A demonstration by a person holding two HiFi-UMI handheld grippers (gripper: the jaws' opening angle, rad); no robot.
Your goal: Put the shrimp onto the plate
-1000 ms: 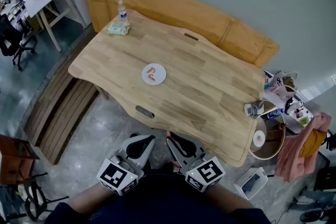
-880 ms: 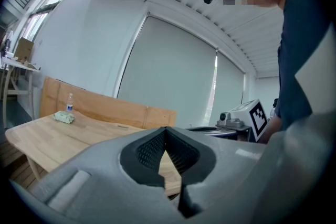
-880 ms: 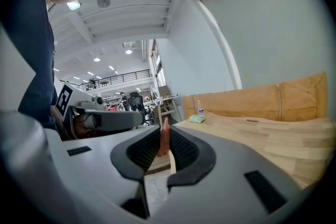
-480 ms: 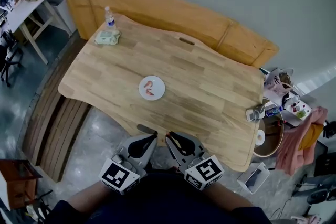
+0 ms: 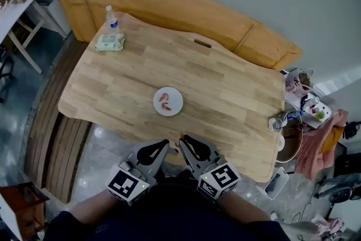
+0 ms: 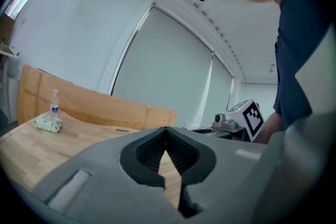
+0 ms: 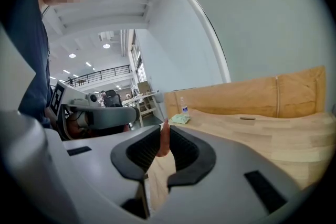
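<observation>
A white plate lies on the wooden table, a little left of its middle, with two pink shrimp on it. Both grippers are held close to the body at the table's near edge, well short of the plate. My right gripper is shut on a pink shrimp that stands upright between its ribbed pads. Beside it, my left gripper is shut, its fingertips touching and nothing between them.
A water bottle and a green pack of wipes sit at the table's far left corner. An orange bench runs behind the table. Clutter and a round basket stand off its right end.
The head view has swung, so the table and plate sit lower and nearer in the picture. Both grippers stay in the same place, with the right still shut on the shrimp.
</observation>
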